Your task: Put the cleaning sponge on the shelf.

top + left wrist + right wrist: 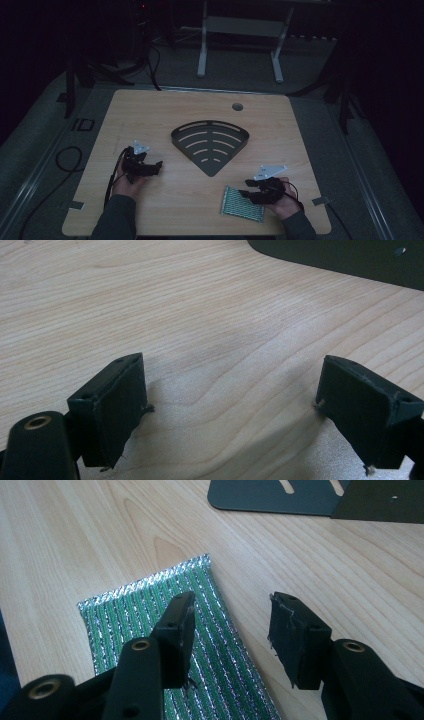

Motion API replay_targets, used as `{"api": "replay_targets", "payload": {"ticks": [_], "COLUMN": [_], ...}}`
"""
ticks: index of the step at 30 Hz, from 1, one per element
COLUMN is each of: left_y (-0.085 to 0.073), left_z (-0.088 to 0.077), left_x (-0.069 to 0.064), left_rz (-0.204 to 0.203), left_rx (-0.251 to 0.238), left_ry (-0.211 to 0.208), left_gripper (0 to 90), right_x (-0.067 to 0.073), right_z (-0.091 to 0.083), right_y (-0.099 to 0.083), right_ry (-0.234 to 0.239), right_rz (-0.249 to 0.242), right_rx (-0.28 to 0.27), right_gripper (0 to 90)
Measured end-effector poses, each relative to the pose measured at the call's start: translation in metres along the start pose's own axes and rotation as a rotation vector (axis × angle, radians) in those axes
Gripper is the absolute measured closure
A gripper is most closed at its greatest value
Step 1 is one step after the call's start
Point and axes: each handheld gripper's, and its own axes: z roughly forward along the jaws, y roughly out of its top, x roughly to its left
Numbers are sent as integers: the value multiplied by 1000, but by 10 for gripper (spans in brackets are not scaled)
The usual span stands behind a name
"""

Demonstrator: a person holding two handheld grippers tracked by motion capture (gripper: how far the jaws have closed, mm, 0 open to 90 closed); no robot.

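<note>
Right now the right gripper (230,630) hovers with jaws apart over the green cloth's (150,605) edge, gripping nothing. Closing there might only pinch table (150,115), since the cloth lies flat. Beside the dark tray (210,142), the left gripper (230,405) also stands released.

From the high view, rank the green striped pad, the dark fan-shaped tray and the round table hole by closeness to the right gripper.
1. Green striped pad, right beside the right gripper, at the table's near edge.
2. Dark fan-shaped tray, mid-table.
3. Round table hole, near the far edge.
</note>
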Motion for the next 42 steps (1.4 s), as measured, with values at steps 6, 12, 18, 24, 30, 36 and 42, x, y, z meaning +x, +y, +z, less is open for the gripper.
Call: {"api": "replay_targets", "payload": {"ticks": [6,12,18,24,30,36,42], "left_y": [0,0,0,0,0,0,0], "left_z": [0,0,0,0,0,0,0], "left_x": [0,0,0,0,0,0,0], "left_rz": [0,0,1,0,0,0,0], "left_rx": [0,0,0,0,0,0,0], "left_ry": [0,0,0,0,0,0,0], "left_gripper": [130,130,130,130,130,130,130], "right_x": [-5,-8,-9,-10,-13,-14,-19], "right_z": [-1,0,3,7,10,12,13], "right_y": [-1,-1,-1,-3,-5,-6,-7], "right_ry": [35,56,79,87,102,117,152], "right_rz": [-13,-34,-41,-37,-22,-17,8], "right_rx": [-2,12,33,54,66,77,79], "right_gripper": [523,523,524,527,544,568,584]}}
